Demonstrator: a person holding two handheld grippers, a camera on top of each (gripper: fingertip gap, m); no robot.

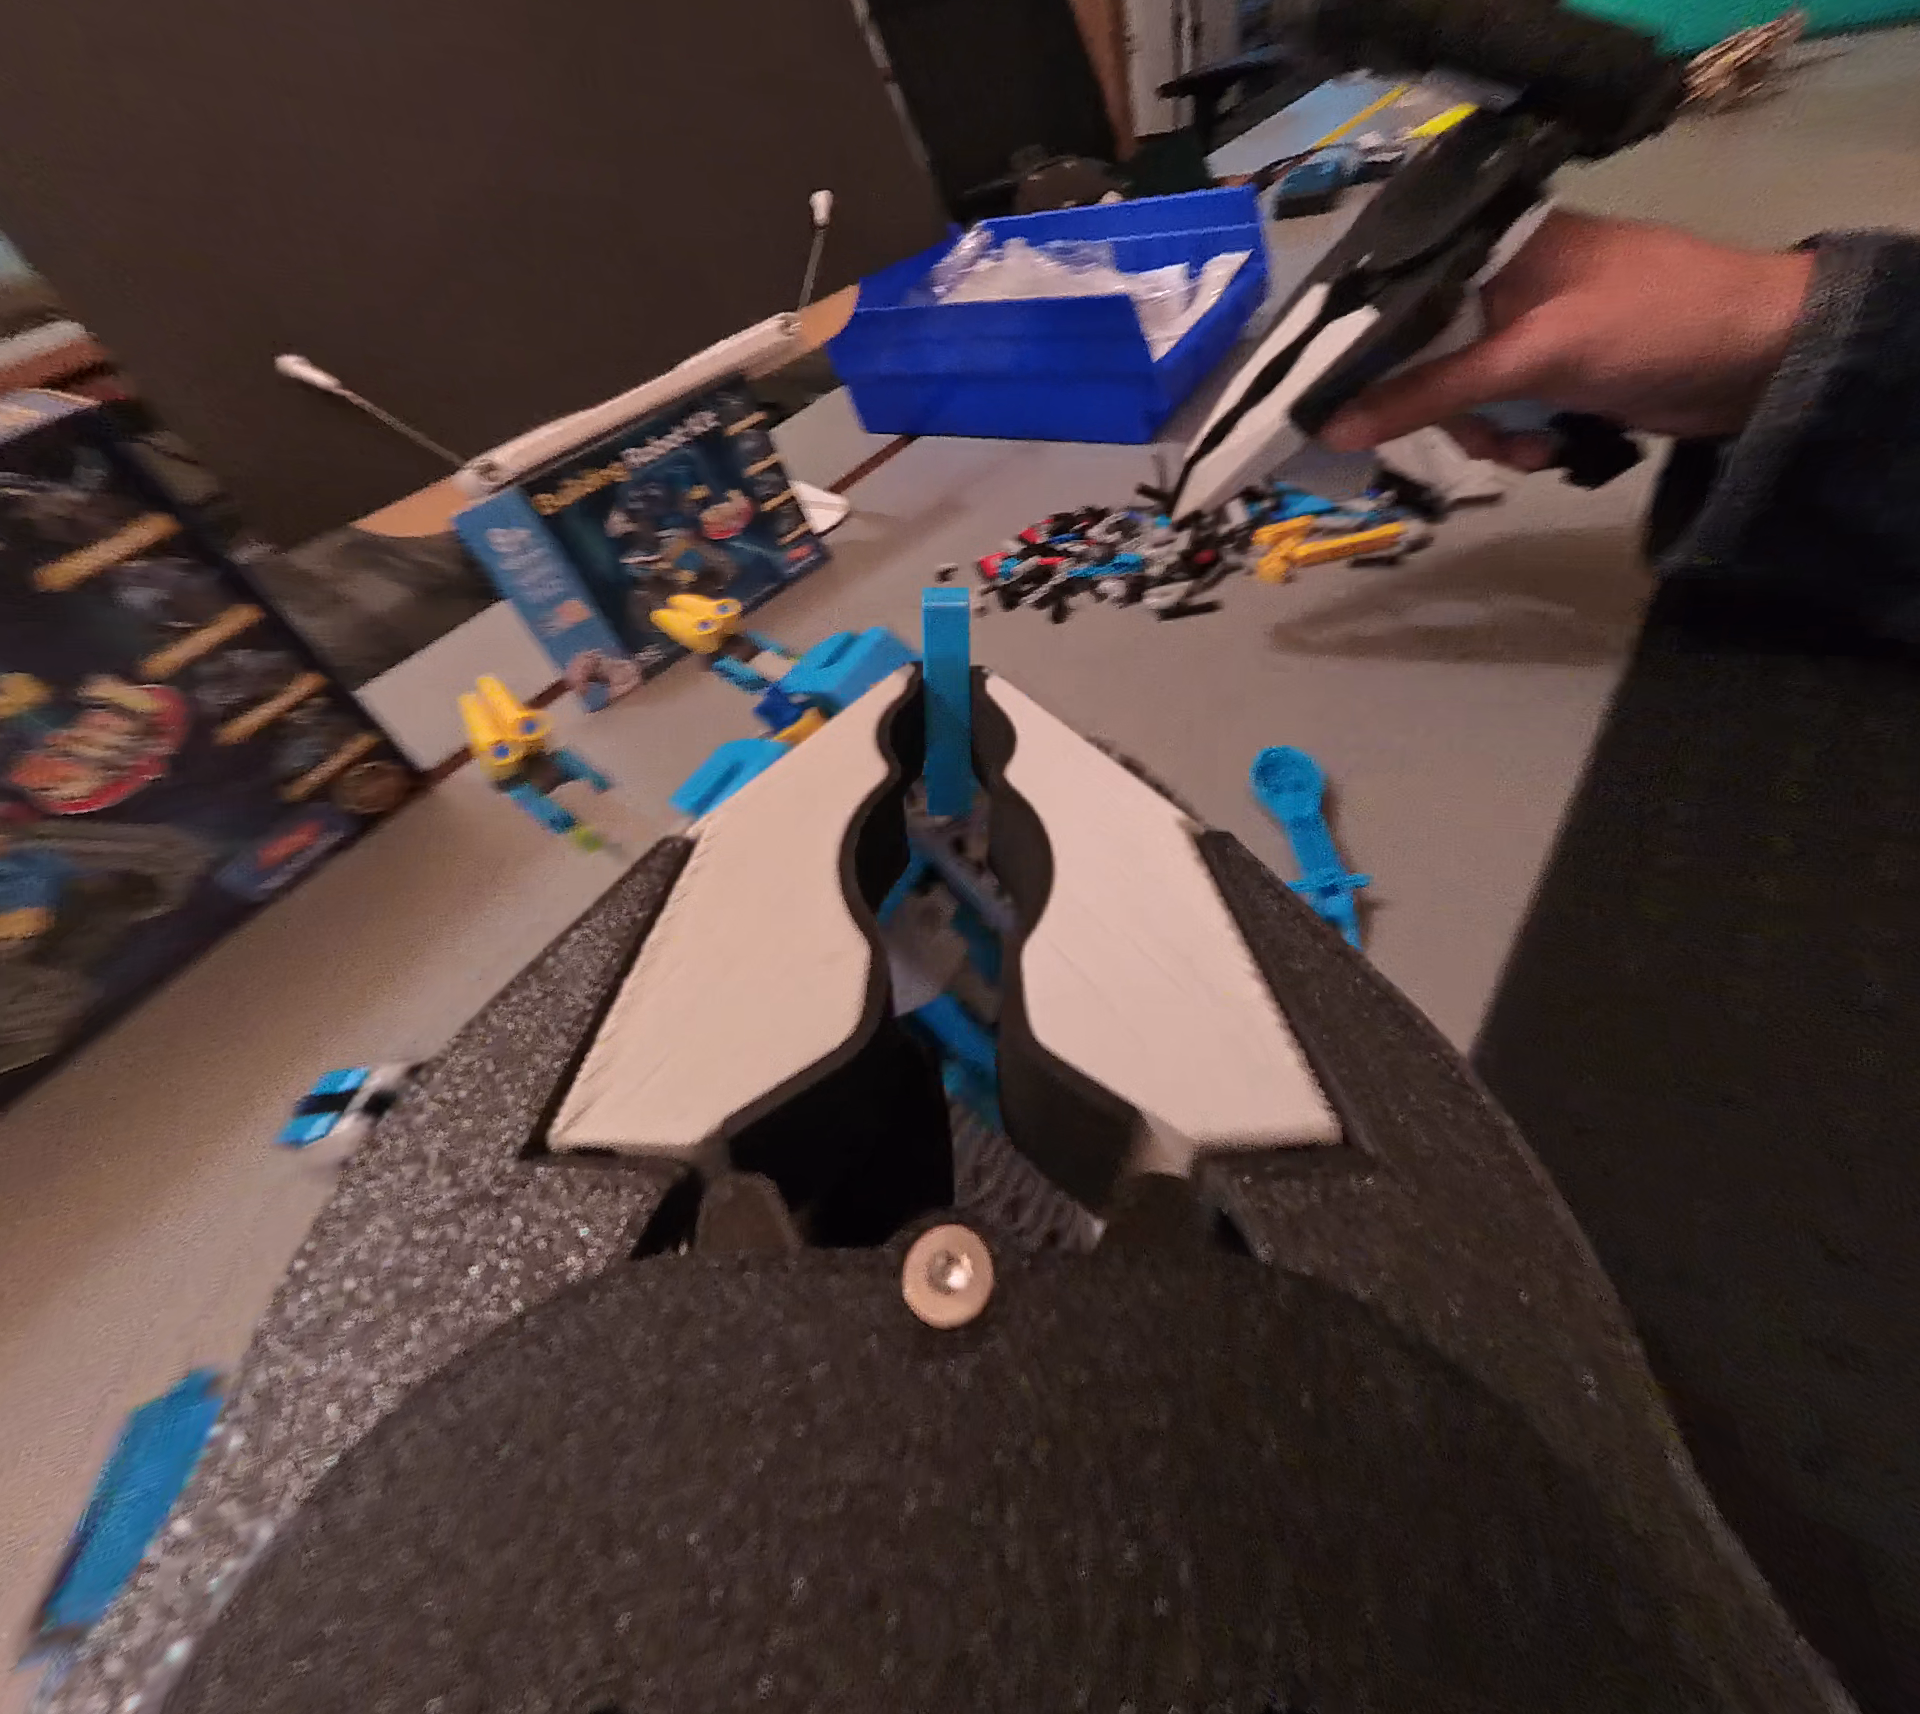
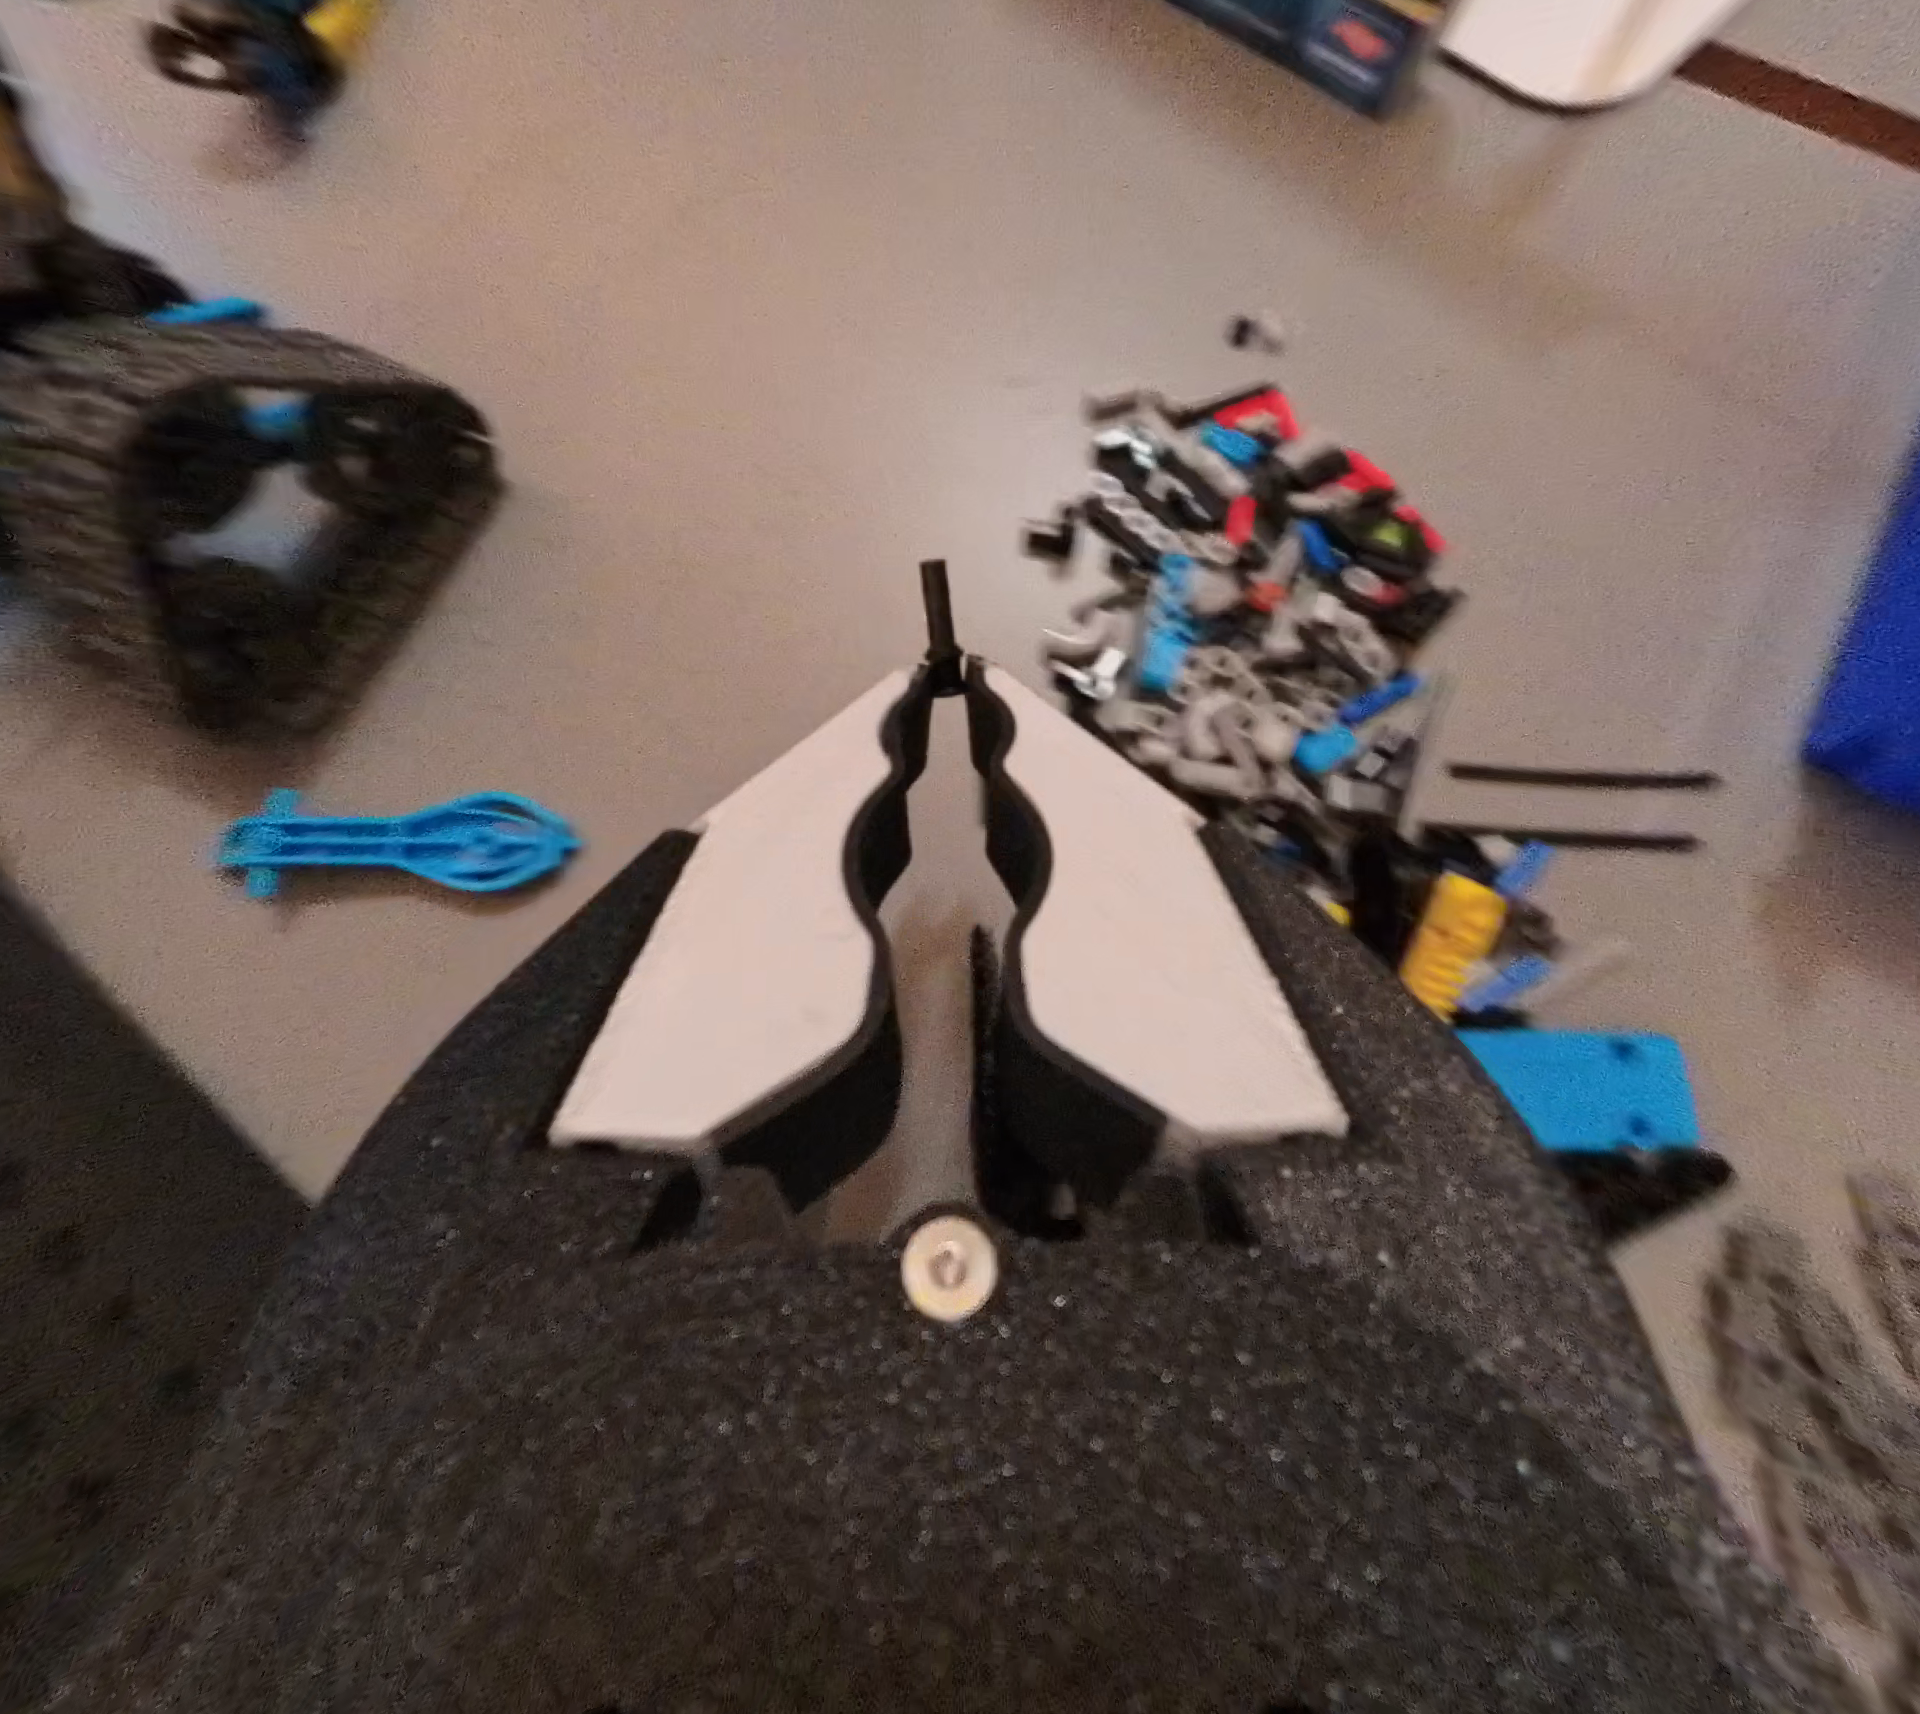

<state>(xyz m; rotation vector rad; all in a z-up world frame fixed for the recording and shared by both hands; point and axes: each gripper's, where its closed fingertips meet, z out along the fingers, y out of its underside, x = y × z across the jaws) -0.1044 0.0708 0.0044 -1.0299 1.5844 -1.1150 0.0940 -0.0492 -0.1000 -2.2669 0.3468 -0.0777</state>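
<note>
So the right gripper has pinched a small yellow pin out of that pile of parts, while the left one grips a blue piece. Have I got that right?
Nearly. The pin in the right gripper is black, not yellow, as the right wrist view shows, beside the pile of parts. The left gripper does have its jaws shut on a blue piece.

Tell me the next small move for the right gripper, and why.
Probably carry the black pin left toward the blue assembly. The right gripper already pinches the pin at its tips beside the parts pile, while the left gripper clamps that assembly.
</note>
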